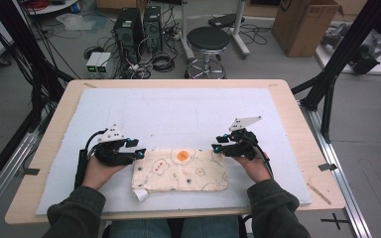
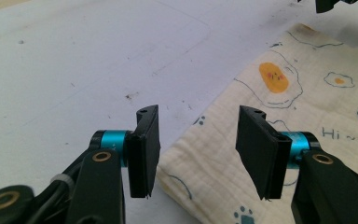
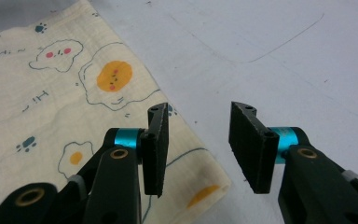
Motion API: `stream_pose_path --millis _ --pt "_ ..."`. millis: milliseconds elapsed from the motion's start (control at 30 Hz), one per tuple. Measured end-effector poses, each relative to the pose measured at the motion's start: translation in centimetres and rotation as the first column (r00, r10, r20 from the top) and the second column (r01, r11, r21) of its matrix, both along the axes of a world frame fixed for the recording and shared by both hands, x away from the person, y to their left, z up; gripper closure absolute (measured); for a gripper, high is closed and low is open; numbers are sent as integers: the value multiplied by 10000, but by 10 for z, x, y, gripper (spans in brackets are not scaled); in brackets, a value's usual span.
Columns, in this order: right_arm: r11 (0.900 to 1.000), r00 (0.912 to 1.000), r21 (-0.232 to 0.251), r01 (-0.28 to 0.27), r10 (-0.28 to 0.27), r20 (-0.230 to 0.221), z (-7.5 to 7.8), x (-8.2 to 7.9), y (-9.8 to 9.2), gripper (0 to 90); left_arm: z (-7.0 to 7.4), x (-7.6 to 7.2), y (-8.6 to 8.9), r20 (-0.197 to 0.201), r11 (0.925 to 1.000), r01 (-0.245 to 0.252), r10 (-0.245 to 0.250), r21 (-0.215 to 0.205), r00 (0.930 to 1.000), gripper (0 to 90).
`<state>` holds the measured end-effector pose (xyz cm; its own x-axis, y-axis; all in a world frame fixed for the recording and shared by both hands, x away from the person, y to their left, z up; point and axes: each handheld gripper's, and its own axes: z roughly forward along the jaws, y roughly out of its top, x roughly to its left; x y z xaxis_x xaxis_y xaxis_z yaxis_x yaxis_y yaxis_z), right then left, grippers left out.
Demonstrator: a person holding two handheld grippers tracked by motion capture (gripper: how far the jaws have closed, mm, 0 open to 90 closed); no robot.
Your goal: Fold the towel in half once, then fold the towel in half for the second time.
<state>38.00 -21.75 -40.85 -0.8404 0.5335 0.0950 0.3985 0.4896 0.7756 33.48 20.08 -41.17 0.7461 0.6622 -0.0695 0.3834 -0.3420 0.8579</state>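
Observation:
A folded cream cloth (image 1: 181, 171) printed with fried eggs and paw marks lies flat on the white mat (image 1: 178, 114), near the table's front. My left gripper (image 1: 136, 148) is at the cloth's far left corner, open. In the left gripper view the jaws of the left gripper (image 2: 199, 114) stand apart above the cloth (image 2: 307, 93) edge, with nothing pinched. My right gripper (image 1: 218, 143) is at the far right corner, also open. In the right gripper view the right gripper (image 3: 200, 108) hovers over the corner of the cloth (image 3: 65, 93), pads apart.
The mat covers a wooden table (image 1: 297, 114). A small white tag (image 1: 140, 195) sticks out at the cloth's near left corner. Beyond the table stand a black stool (image 1: 207, 39), computer towers (image 1: 129, 27) and a cardboard box (image 1: 305, 22).

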Motion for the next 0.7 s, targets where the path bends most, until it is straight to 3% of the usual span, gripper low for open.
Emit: stream_pose_path --millis 333,433,533,633,700 --pt "9997 9995 62 219 -217 -217 -3 5 -5 569 -1 3 1 -41 9997 -252 252 63 9997 481" --pt "9995 9989 45 299 -297 -365 -4 6 -5 561 -1 2 1 123 9969 -623 617 477 9980 501" --pt "9993 9986 -101 352 -356 -386 -5 6 -4 561 -2 3 1 180 9949 -825 816 584 9965 511" --pt "9989 9979 -222 420 -431 -494 -6 7 -4 562 -4 5 2 72 9929 -1029 1026 601 9947 526" --pt "9989 9976 -210 413 -424 -545 -7 7 -4 562 -7 7 2 15 9899 -1131 1134 851 9935 532"
